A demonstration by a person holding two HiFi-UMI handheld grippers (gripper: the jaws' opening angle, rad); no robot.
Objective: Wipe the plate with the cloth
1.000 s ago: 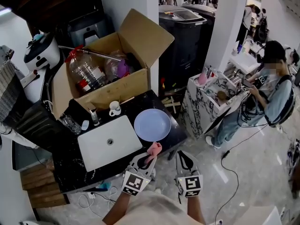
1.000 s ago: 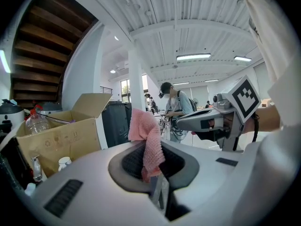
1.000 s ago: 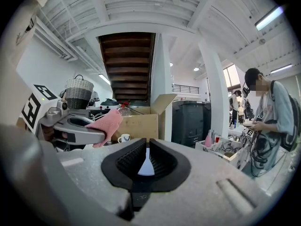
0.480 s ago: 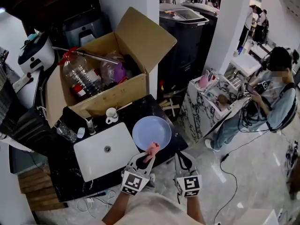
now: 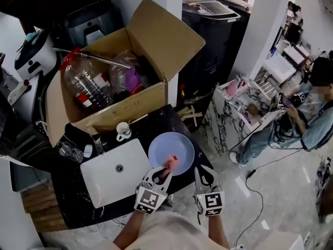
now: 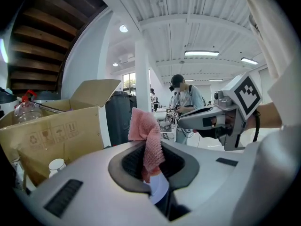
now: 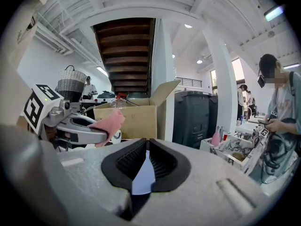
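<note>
— What has the left claw (image 5: 165, 172) got?
— The pink cloth (image 6: 146, 135). The jaws are pinched on its lower end. The rest stands up between them and flops over at the top.
— And the right claw (image 5: 202, 170)?
— It sits just beside the left one, on its right. Its jaws meet at the tips with nothing gripped, and a sliver of plate shows through the gap lower down.
— Where is the plate (image 5: 176, 146)?
— Flat on the black counter (image 5: 161, 120), directly ahead of both claws. The cloth's free end is over the plate's near rim, but I cannot tell whether it touches.
— What lies left of the left claw?
— A white sink (image 5: 101, 178) set in the counter, just beside the plate. Beyond the sink stands a white mug (image 5: 123, 130).
— Farther on?
— An open cardboard box (image 5: 132, 105) holding a big clear bottle (image 5: 83, 79). Well off to the right of the right claw, a person (image 5: 312, 121) stands at a marbled stand (image 5: 223, 124).
</note>
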